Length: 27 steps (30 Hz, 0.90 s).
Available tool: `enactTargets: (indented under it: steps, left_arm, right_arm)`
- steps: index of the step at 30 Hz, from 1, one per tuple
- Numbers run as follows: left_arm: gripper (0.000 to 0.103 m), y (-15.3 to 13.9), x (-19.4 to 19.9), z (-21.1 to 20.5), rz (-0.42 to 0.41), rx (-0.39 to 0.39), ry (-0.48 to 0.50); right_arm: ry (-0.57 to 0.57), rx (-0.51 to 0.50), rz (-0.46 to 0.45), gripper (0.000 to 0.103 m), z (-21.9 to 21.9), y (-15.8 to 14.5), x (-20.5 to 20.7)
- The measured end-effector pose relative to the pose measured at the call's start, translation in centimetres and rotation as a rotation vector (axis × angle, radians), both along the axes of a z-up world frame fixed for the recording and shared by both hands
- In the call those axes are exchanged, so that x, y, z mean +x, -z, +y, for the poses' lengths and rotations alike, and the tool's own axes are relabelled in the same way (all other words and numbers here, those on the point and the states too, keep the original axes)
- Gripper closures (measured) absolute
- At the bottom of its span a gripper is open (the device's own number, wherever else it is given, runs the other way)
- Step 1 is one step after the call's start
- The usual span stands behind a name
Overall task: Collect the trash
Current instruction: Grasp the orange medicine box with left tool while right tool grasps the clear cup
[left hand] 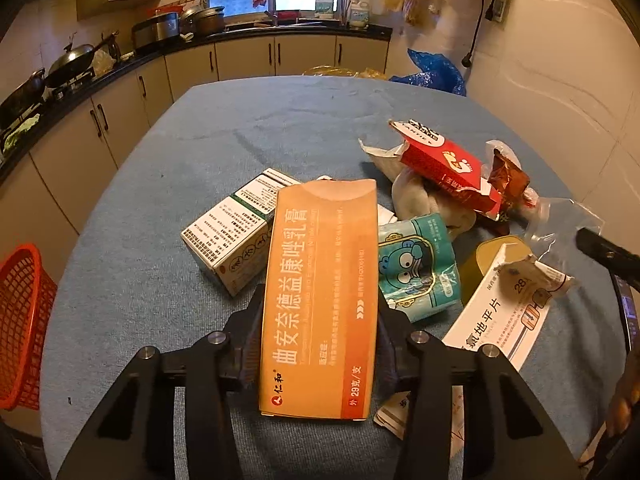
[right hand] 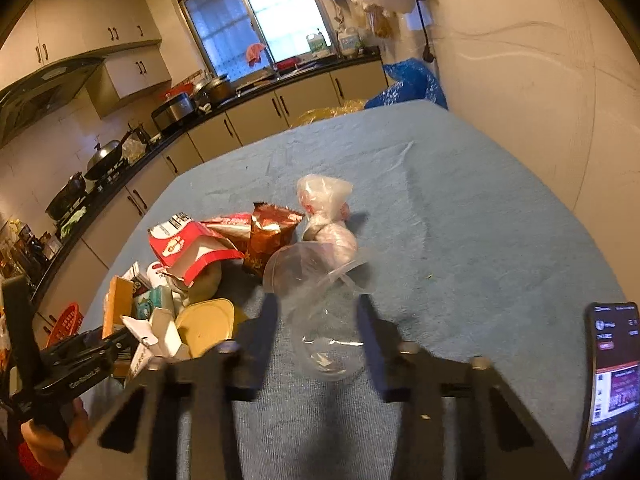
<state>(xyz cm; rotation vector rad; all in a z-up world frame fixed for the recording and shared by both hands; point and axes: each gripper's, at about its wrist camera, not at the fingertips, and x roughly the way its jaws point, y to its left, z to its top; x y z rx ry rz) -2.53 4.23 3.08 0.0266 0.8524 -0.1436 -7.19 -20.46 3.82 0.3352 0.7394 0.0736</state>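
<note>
My left gripper (left hand: 320, 312) is shut on a long orange medicine box (left hand: 320, 300) and holds it over the blue tablecloth (left hand: 240, 128). Behind it lies a trash pile: a white-green box (left hand: 232, 232), a teal tissue pack (left hand: 416, 264), a torn red carton (left hand: 444, 168), a white pill box (left hand: 496, 320) and a yellow lid (left hand: 480, 260). My right gripper (right hand: 318, 308) has its fingers on both sides of a clear plastic cup (right hand: 320, 300), pinching it. A knotted clear bag (right hand: 324, 208) and a brown wrapper (right hand: 268, 236) lie beyond it.
A red mesh basket (left hand: 20, 328) stands at the table's left edge, also in the right wrist view (right hand: 66, 322). A phone (right hand: 612, 380) stands at the right. Kitchen counters (left hand: 100, 80) run along the left and back. A blue bag (left hand: 436, 72) lies past the far edge.
</note>
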Motion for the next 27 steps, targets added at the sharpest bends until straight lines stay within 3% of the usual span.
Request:
enactTargets:
  steps: [2,4,14,19,21,23,27]
  left_arm:
    - [0.057,-0.2,-0.1,0.3,-0.004,-0.009,-0.005]
    - [0.057,-0.4,-0.3,0.6,-0.011,-0.023,-0.006]
    - [0.057,-2.0,-2.4,0.7,-0.088,-0.014,-0.011]
    - [0.057,-2.6,-2.9,1.3,-0.095,-0.022,-0.020]
    - [0.057,-2.7,-3.0,1.4,-0.094,-0.021,-0.022]
    - [0.057,-2.7,-3.1,1.4,-0.094,-0.022,-0.020]
    - [0.057,-2.6,-3.4,1.2,-0.097,-0.021,-0.018]
  right_arm:
    - [0.001,0.003,0.014,0.085,0.0,0.5,0.2]
    - [0.004,-0.003,0.012,0.091,0.0,0.5,0.0]
    - [0.016,-0.034,-0.063,0.094,0.1,-1.3,-2.4]
    - [0.012,-0.033,-0.050,0.093,-0.1,-1.3,-2.3]
    - [0.011,-0.019,-0.042,0.088,-0.3,-1.1,-1.9]
    - [0.010,-0.007,-0.043,0.061,-0.4,-0.9,-1.5]
    - [0.013,-0.038,-0.062,0.057,-0.1,-1.1,-0.8]
